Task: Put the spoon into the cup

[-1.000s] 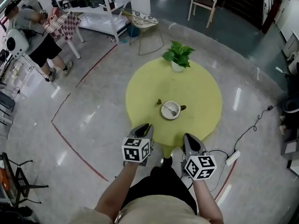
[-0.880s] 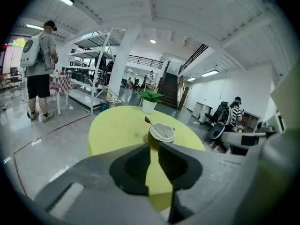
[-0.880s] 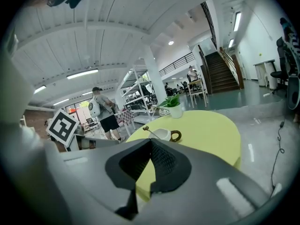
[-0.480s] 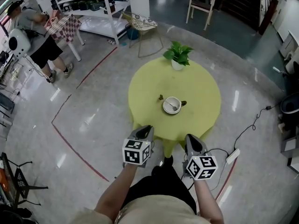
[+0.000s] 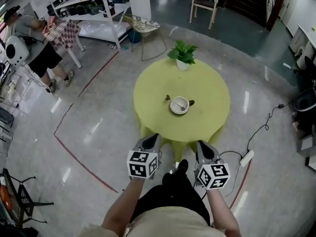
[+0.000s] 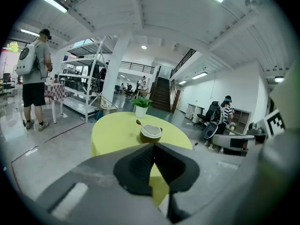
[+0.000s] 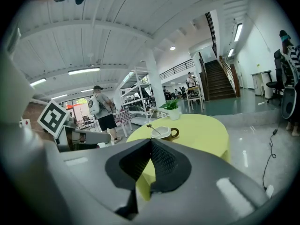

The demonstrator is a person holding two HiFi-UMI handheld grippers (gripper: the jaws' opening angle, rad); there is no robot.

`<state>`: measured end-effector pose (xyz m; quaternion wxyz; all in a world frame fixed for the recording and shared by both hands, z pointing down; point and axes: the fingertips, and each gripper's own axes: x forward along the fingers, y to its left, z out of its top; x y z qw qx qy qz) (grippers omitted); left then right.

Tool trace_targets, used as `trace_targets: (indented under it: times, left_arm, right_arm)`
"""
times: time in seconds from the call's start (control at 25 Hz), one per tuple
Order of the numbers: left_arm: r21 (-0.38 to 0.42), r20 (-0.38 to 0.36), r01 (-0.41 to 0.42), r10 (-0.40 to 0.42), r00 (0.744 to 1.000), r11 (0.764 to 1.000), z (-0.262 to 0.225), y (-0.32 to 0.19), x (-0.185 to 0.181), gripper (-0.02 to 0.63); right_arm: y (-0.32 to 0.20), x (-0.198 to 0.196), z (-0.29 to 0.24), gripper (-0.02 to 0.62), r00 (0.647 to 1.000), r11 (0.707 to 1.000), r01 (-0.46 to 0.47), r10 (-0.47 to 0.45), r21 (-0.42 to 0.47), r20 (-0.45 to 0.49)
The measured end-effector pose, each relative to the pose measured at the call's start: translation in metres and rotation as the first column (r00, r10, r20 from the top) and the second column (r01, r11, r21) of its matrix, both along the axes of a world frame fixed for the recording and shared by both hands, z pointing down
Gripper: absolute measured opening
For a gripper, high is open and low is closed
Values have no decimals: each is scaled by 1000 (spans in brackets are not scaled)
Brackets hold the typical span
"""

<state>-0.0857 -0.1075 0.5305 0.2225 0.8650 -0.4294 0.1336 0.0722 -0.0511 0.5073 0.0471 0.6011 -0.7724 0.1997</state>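
The cup (image 5: 179, 105) stood about at the middle of the round yellow desk (image 5: 207, 83), well apart from the potted plant (image 5: 182, 53) at the far edge. The spoon (image 6: 142, 126) already lay inside the cup, bowl down, its thin handle leaning on the rim and sticking out over it on the side away from the cup's own handle. The person stood back from the near edge. The left hand-held gripper (image 6: 153, 149) was closed with nothing between its jaws, and the right hand-held gripper (image 7: 151, 144) was likewise closed and empty, both well short of the desk. The task looked done. The spoon seemed light, stiff and slim, probably smooth and slippery, so the free end of the handle above the rim would be the place to pinch it, across its flat. The cup looked like glazed pottery: hard, breakable and light enough to slide or tip on the cloth if the spoon was pulled sideways.
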Motion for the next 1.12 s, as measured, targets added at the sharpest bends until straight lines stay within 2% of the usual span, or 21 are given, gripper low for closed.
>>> trace_targets:
  times: [0.56,1.12]
  left_arm:
    - [33,-24,-19,19,1000,999,-20,21,-1,2]
    - [41,-18,2,-1,1000,999,-25,36,-3,2]
  right_arm:
    - [14,0,-4,-2,998,1000,6,-5,15,-60]
    - [23,10,-9,-2,998,999,6,-4,42,-62]
